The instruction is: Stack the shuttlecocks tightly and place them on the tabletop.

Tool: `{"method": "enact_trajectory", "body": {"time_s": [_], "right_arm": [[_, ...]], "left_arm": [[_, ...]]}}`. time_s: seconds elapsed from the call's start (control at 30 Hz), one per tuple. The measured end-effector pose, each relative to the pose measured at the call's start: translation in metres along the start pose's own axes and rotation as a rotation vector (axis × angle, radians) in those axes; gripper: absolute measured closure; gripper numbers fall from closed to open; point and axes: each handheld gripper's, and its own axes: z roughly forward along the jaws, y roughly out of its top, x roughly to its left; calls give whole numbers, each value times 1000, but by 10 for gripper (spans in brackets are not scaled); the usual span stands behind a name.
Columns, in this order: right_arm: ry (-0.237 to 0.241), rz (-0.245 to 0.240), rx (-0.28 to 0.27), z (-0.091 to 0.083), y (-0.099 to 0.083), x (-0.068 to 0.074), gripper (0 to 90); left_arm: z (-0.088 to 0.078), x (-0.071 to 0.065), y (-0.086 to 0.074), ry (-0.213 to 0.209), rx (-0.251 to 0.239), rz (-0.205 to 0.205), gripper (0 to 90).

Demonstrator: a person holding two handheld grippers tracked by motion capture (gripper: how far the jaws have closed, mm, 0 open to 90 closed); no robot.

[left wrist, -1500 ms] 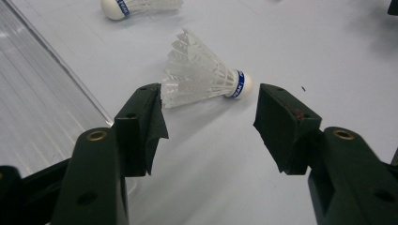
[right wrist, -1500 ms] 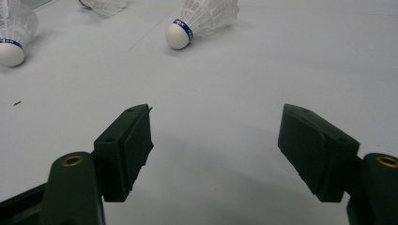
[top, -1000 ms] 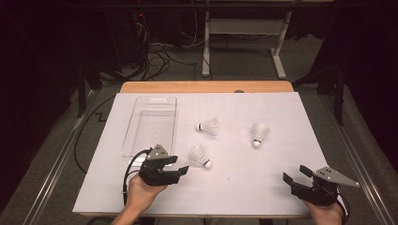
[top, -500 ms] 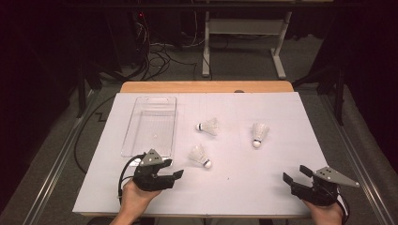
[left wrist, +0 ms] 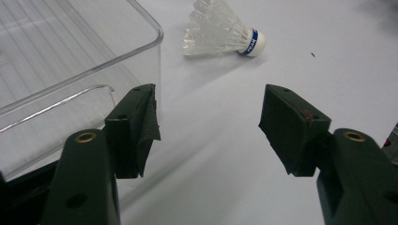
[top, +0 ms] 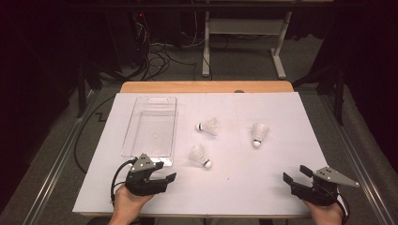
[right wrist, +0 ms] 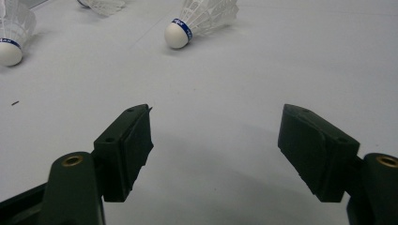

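From my station the white-covered table [top: 263, 187] reads bright under overhead light, while the floor and room beyond sink into near black. The high view is soft and grainy. In both gripper views my black fingers [left wrist: 136, 131] blur close up, casting faint shadows; the clear plastic tray [left wrist: 70, 56] shows pale glare streaks.

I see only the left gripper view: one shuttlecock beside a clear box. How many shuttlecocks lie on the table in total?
Observer: Three. The near shuttlecock is the one you see. There is also a middle shuttlecock and a right shuttlecock.
Operator: Is there anything inside the box?
Observer: The high view shows the whole box, and it looks empty.
Operator: What about the right tongs?
Observer: The right tongs are open with nothing between them, at the near right corner of the table.
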Motion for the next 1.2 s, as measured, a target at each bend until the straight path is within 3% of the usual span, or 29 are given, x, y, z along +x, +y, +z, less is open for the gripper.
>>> {"method": "enact_trajectory", "body": {"time_s": [0.67, 0.87, 1.2], "right_arm": [[2, 1, 4, 1, 0, 1, 268], [1, 3, 4, 1, 0, 1, 267], [-2, 1, 7, 1, 0, 1, 267]], "left_arm": [[-19, 16, -23, 73, -44, -45, 333], [-23, 19, -29, 76, -57, -42, 334], [-33, 28, -40, 103, -65, -75, 328]]}}
